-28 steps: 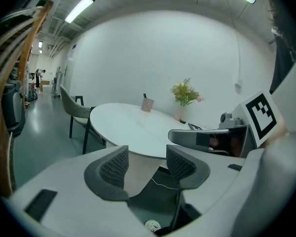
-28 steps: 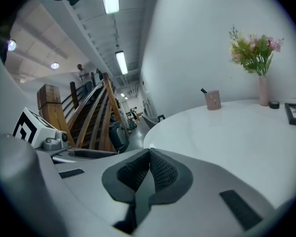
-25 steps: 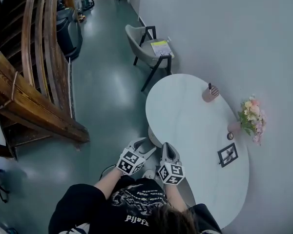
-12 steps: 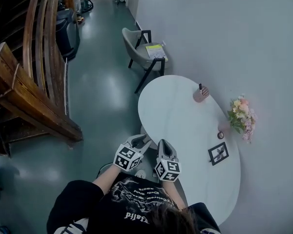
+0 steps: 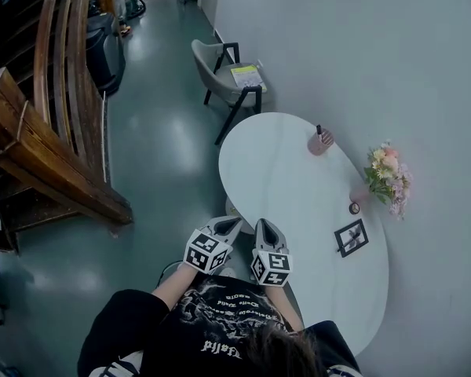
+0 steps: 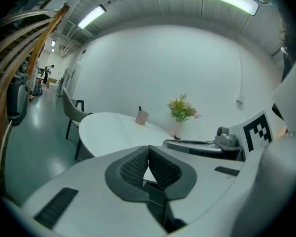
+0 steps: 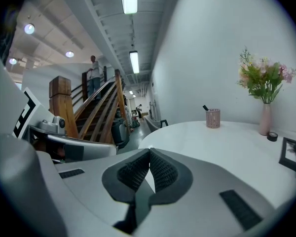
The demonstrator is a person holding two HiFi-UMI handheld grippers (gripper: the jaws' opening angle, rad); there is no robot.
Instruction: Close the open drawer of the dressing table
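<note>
**Head view.** We look down on the white oval dressing table [image 5: 298,203], which stands against the wall. The left gripper [image 5: 229,225] and the right gripper [image 5: 265,226] hang side by side just off the table's near-left edge and touch nothing. The drawer is not to be seen. No front juts out past the table top, and the top hides whatever sits beneath it. So we cannot say whether the drawer is shut or open. With both grippers clear of the table and holding nothing, we judge the push either done or not yet begun.

As for writing, the booklet [image 5: 246,75] on the chair [image 5: 217,63] beyond the table's far end carries print too small to read. The pale lettering on the person's dark shirt [image 5: 220,320] lies upside down and blurred. The grippers' cubes bear only black-and-white square markers.

**Left gripper view.** Its jaws have just been closing and now meet pad to pad, with nothing between them. The table lies ahead, carrying a pink cup [image 6: 142,117] and a vase of flowers [image 6: 181,110]. No drawer shows and no label can be read.

**Right gripper view.** These jaws are also together and empty. The table top spreads out ahead and to the right. A picture frame [image 7: 293,154] stands at the table's near end, and we can read no text on it.
</note>
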